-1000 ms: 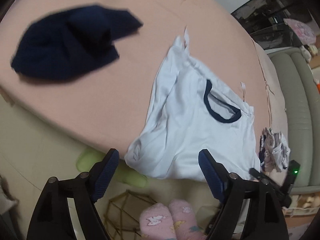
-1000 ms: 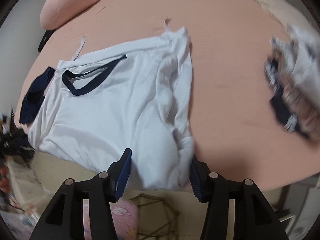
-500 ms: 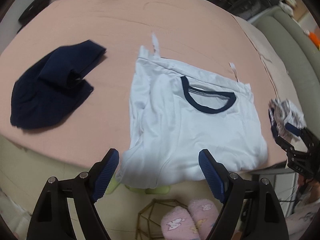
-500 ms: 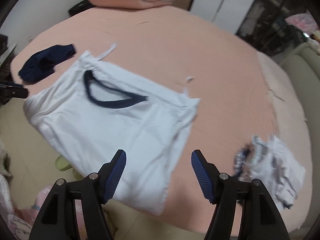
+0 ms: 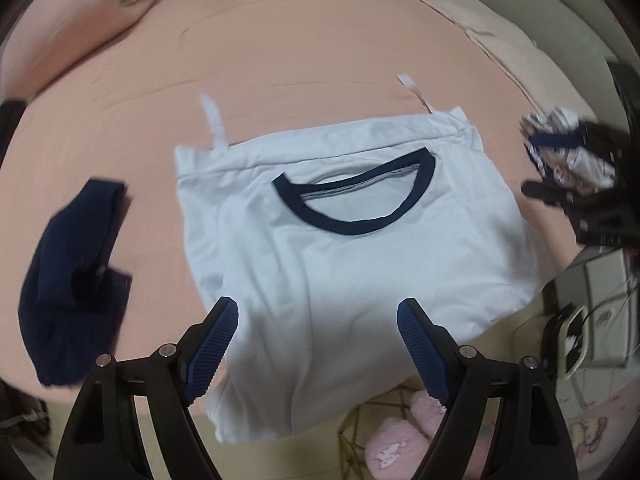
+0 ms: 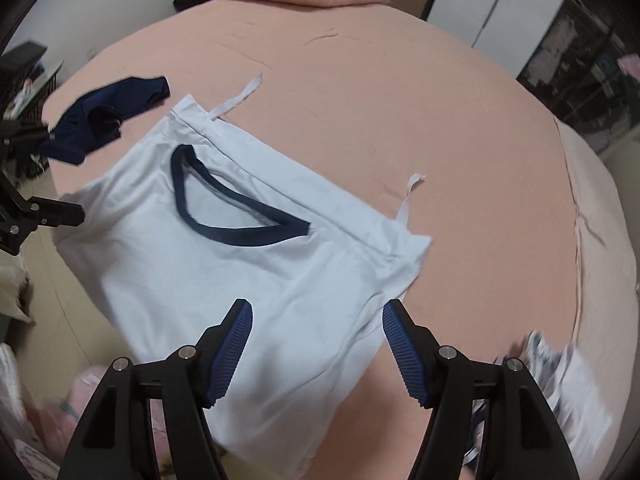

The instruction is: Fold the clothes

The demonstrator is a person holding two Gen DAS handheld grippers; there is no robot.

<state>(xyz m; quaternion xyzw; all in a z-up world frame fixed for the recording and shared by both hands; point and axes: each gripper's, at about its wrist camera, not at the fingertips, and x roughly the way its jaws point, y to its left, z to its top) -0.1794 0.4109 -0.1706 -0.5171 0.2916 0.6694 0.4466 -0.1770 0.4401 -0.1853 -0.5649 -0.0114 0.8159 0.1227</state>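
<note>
On the pink bed point(image 5: 320, 40), both grippers — left gripper point(image 5: 318, 320), right gripper point(image 6: 316, 322) — wide, empty, now nearer the white shirt point(image 5: 340, 264).

Patterned garment point(image 6: 568, 384) blurred, partly hidden.

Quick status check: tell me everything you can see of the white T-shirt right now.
The white T-shirt is thin, soft-looking knit with a navy ribbed collar. It lies face up, sides apparently tucked under, on the pink bed; its lower part hangs over the near edge. Two white strips stick out beyond its top edge. The left gripper and the right gripper are open above the hem; contact is unclear.
</note>
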